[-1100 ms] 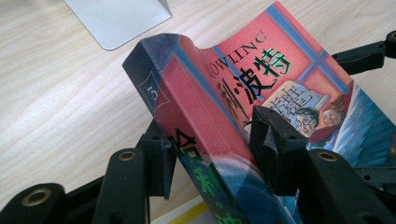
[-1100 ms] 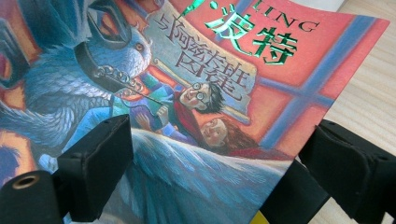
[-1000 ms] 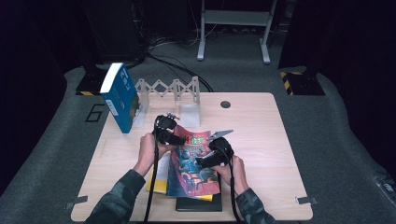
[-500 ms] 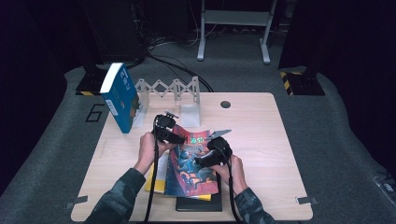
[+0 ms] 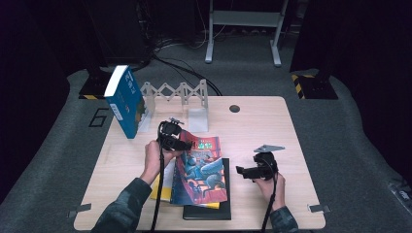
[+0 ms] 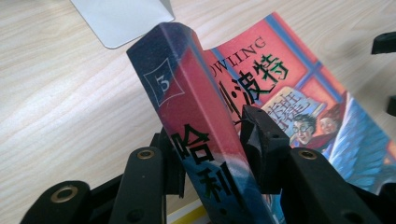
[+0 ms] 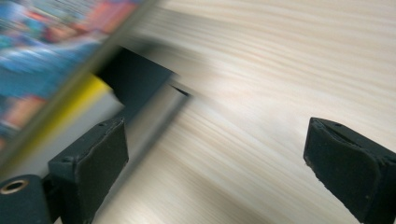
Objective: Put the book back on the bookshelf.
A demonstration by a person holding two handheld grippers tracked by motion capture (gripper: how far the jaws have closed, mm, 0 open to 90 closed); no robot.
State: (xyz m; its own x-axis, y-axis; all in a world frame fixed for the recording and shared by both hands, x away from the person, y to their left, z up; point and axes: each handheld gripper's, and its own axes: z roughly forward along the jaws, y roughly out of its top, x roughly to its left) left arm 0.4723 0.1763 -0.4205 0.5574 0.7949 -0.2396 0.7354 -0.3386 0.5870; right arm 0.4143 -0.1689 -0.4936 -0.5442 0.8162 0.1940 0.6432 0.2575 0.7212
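Observation:
A colourful paperback [image 5: 204, 170] with a red and blue cover lies tilted on a stack at the table's near middle. Its spine [image 6: 187, 107] is lifted off the stack. My left gripper [image 5: 186, 144] holds that spine near its top end; its jaws have just been closing, and in the left gripper view both pads [image 6: 259, 144] press the book's sides. My right gripper [image 5: 241, 171] hovers over bare wood to the right of the stack. It is open with nothing between its pads [image 7: 95, 161], and the book's edge [image 7: 42, 42] is blurred at upper left.
Under the paperback lie a yellow book [image 5: 163, 191] and a black book [image 5: 206, 212]. A blue book [image 5: 124, 102] stands upright at the left end of a white folding rack [image 5: 180, 92] at the back. The wooden table [image 5: 272, 126] has room on its right side.
My right gripper has let go of the paperback's right edge and swung away to the right over the table. The left gripper has stayed at the spine.

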